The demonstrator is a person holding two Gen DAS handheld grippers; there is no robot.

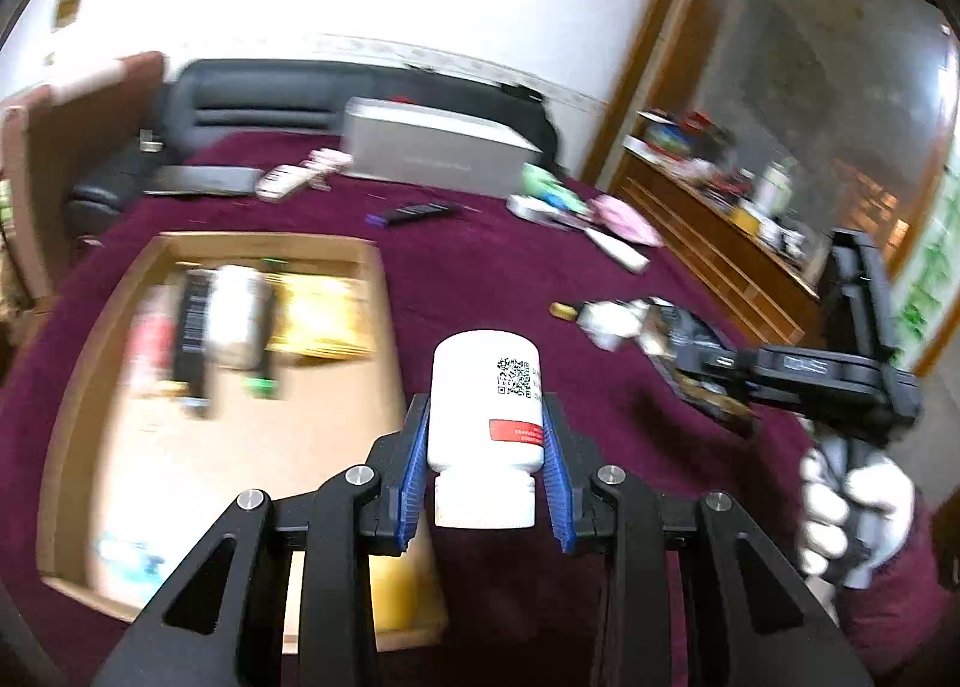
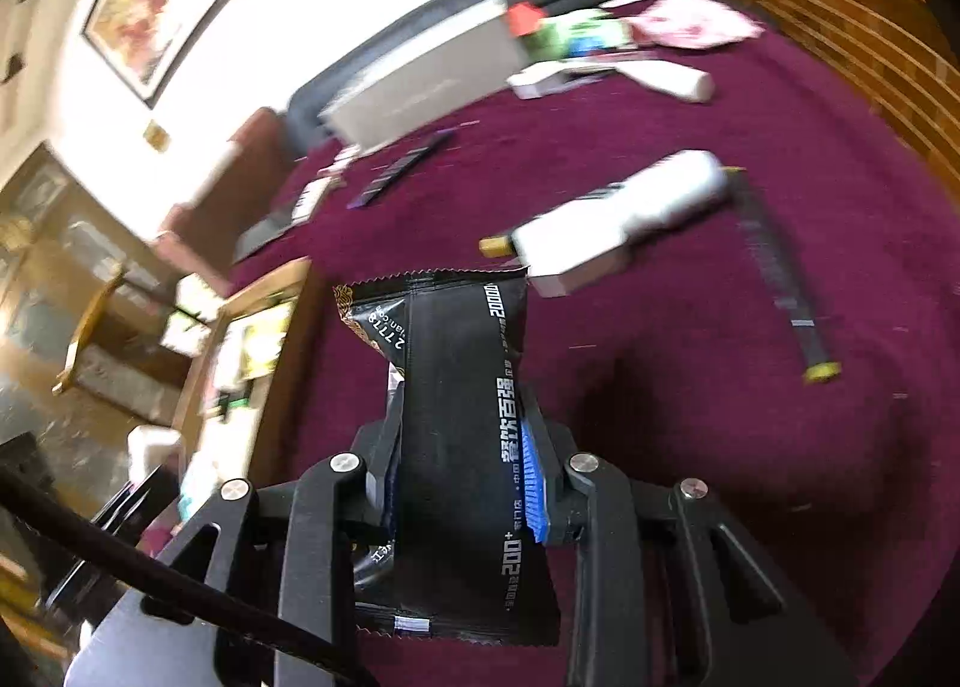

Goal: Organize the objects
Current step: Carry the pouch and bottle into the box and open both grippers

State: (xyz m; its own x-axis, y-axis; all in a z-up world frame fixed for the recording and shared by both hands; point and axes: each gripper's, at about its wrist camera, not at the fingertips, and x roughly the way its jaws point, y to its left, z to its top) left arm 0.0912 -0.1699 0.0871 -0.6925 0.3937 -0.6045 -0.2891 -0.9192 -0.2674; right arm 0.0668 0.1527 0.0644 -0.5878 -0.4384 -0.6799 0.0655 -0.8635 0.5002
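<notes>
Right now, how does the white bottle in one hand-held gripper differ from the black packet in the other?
The white bottle is a rigid, round container; the black packet is a flat, soft pouch with saw-toothed ends. The bottle carries a QR code and a red band; the packet has white printed lettering. The bottle sits in the left hand-held gripper, the packet in the right hand-held gripper. Both are clamped between blue pads above the maroon cloth.

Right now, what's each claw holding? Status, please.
Left gripper shut on white bottle. Right gripper shut on black packet. Wooden box ahead, partly filled.
</notes>
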